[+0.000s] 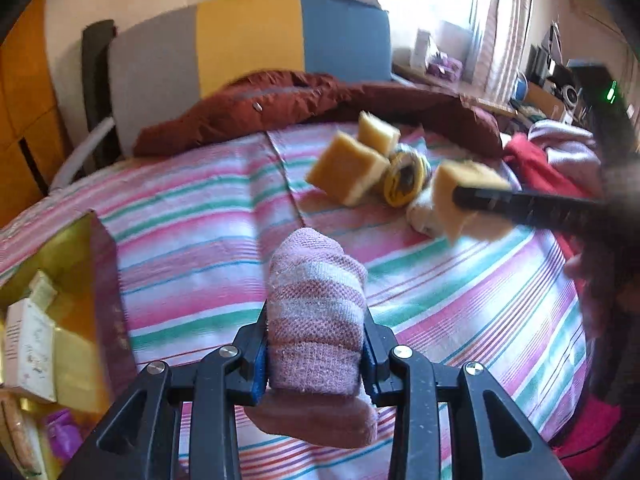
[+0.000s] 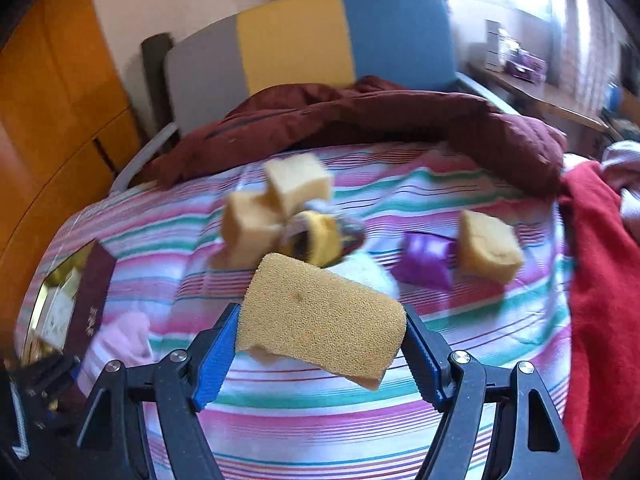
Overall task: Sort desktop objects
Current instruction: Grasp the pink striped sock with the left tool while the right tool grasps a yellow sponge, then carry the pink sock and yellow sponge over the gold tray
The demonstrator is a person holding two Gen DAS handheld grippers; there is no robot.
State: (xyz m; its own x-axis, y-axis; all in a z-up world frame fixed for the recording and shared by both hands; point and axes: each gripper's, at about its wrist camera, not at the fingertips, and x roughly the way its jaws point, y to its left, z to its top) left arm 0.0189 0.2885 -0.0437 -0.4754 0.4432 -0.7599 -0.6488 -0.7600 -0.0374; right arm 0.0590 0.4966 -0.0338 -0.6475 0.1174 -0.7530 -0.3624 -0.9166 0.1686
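While both claws hang above the striped bed (image 1: 208, 216), each grips something.
Left claw (image 1: 316, 360) pinches a pink sock (image 1: 316, 300); right claw (image 2: 320, 344) clamps a yellow sponge (image 2: 320, 312); further sponges (image 2: 488, 248), blurred, seemingly lie beyond.

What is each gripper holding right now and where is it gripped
Left gripper clamps the rolled pink sock around its lower middle; right gripper grips the yellow sponge by its two ends.

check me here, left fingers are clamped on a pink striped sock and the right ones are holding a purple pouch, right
Not quite: the right gripper holds a yellow sponge, as the right wrist view shows. The purple pouch lies on the striped sheet. The left gripper does clamp the sock.
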